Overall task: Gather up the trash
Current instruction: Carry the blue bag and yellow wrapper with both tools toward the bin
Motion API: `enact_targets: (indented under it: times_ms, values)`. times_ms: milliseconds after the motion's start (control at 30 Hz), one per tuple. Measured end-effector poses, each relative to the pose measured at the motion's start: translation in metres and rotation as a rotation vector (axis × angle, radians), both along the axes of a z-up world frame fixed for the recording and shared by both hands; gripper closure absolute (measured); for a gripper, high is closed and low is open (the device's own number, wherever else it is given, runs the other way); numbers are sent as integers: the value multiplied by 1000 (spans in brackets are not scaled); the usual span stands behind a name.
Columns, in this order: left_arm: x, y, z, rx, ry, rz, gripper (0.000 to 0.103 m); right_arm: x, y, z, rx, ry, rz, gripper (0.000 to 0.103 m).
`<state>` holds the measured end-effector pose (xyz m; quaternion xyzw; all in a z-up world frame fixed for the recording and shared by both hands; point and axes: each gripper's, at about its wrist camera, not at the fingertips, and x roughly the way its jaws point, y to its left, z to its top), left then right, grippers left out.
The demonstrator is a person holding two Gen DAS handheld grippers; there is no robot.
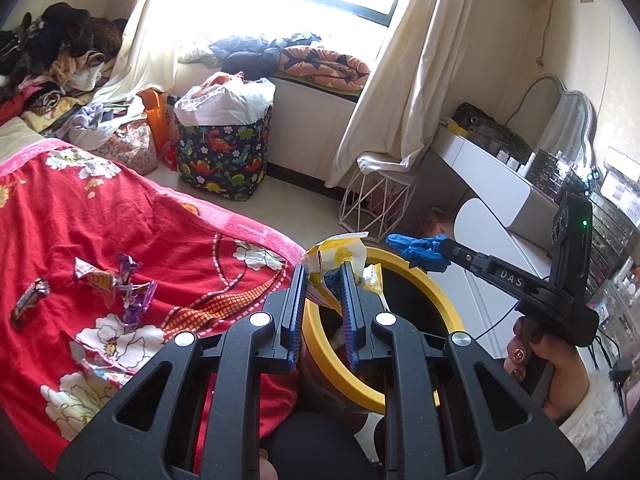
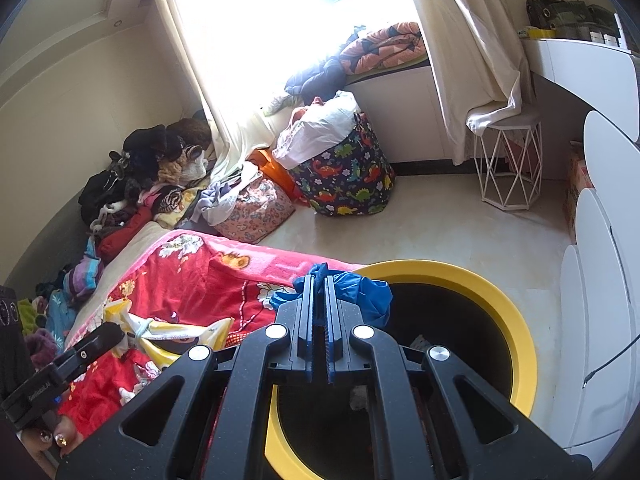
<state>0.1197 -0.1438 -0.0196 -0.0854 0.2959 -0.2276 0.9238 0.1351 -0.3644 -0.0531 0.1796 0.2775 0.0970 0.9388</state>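
Left gripper [image 1: 324,276] pinches a yellow wrapper [image 1: 340,252], right gripper [image 2: 318,284] clamps blue trash [image 2: 360,292], both over the bin [image 2: 500,292]; wrappers [image 1: 120,284] at nine o'clock remain on the bed [image 1: 180,232].

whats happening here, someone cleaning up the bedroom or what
A person is collecting trash with a handheld gripper in each hand. The left gripper is shut on a crumpled yellow and white snack wrapper, and the right gripper is shut on a crumpled blue plastic piece. Both are held over the round yellow-rimmed black bin beside the bed. More loose purple and brown candy wrappers lie on the red floral blanket.
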Motion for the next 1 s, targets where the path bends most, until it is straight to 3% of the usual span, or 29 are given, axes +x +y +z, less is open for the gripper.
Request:
enact_targets:
  times_ms: [1000]
  values:
    - [4,-60,-48,49,121,-130,91,12,-19,-29,38,104,-44,98]
